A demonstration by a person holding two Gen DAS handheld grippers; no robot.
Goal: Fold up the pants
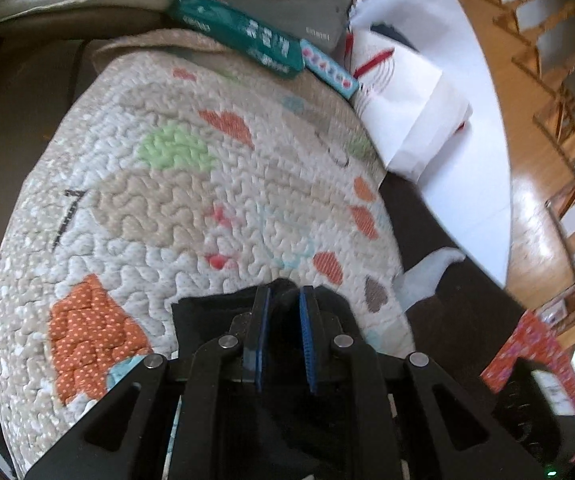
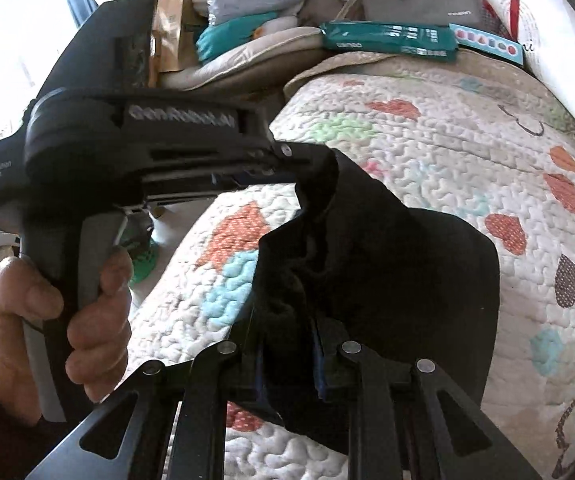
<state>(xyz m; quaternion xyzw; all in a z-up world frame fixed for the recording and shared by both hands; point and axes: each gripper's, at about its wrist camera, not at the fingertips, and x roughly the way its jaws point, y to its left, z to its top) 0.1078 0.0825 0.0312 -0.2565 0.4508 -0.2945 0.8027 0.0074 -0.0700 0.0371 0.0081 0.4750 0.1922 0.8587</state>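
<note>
Both the left gripper (image 1: 283,300) and right gripper (image 2: 287,344) clench the black pants (image 2: 387,248) (held aloft); lower evenly onto the quilt (image 1: 175,208), edges aligned.

Quilted mat (image 1: 191,208): cream and beige, stitched in wavy lines, printed with orange, green, blue and brown hearts; spread below and ahead of both grippers. Teal packet (image 1: 243,36): lying on its far edge, ahead of the grippers. Small light-blue box (image 1: 329,70): just beside the packet, same edge.
</note>
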